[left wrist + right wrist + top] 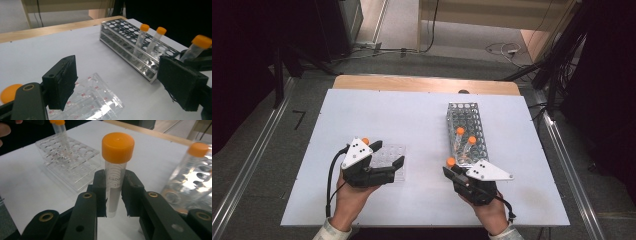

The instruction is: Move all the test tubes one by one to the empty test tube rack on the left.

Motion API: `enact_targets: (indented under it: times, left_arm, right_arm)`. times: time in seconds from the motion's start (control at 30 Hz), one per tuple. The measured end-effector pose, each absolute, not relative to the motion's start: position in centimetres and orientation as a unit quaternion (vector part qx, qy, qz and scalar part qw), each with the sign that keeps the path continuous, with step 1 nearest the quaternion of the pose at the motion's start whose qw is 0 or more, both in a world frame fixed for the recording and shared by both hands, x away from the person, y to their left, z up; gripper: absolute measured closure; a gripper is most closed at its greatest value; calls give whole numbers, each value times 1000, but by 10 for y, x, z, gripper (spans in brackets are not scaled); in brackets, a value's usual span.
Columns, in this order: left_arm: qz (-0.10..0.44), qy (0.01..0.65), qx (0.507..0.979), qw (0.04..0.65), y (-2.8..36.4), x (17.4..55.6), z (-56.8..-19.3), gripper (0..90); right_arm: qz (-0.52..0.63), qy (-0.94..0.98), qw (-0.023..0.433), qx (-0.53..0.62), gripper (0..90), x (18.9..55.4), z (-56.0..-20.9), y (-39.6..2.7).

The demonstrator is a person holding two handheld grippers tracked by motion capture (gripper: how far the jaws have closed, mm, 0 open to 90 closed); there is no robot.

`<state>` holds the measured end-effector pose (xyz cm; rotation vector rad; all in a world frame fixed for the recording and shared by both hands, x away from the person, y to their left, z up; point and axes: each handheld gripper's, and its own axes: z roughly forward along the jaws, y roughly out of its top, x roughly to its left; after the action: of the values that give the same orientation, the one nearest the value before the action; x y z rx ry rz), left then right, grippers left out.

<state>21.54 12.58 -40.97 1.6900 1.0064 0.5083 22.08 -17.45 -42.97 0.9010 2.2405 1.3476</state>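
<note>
Open tabletop (362, 115) left & far side gives free passage. Metal rack (467, 131) w/ two tubes (465, 142) blocks right; clear rack (389, 162) sits mid-front.

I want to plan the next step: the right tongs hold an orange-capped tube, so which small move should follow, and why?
Probably carry the tube leftward to the clear rack. The right tongs clamp it upright just off the metal rack, and the open left tongs wait over the clear rack.

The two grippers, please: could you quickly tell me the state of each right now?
Left gripper: open, holding nothing.
Right gripper: shut on an orange-capped tube.
</note>
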Motion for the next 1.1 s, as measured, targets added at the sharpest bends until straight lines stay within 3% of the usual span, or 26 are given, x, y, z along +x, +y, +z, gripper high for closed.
enact_targets:
  times: [0.37, 0.57, 0.87, 1.1]
  left_arm:
    - [185, 375, 738, 529, 92, 207, -418, 208]
    - [183, 356, 745, 534, 81, 203, -425, 316]
    - [177, 330, 755, 538, 77, 200, -427, 603]
    - [177, 329, 759, 533, 76, 201, -430, 659]
  right_arm:
    - [469, 813, 165, 303, 719, 227, -444, -138]
    - [465, 822, 156, 290, 719, 225, -449, -125]
    - [471, 825, 147, 275, 719, 218, -448, -115]
    - [474, 825, 143, 272, 719, 216, -447, -114]
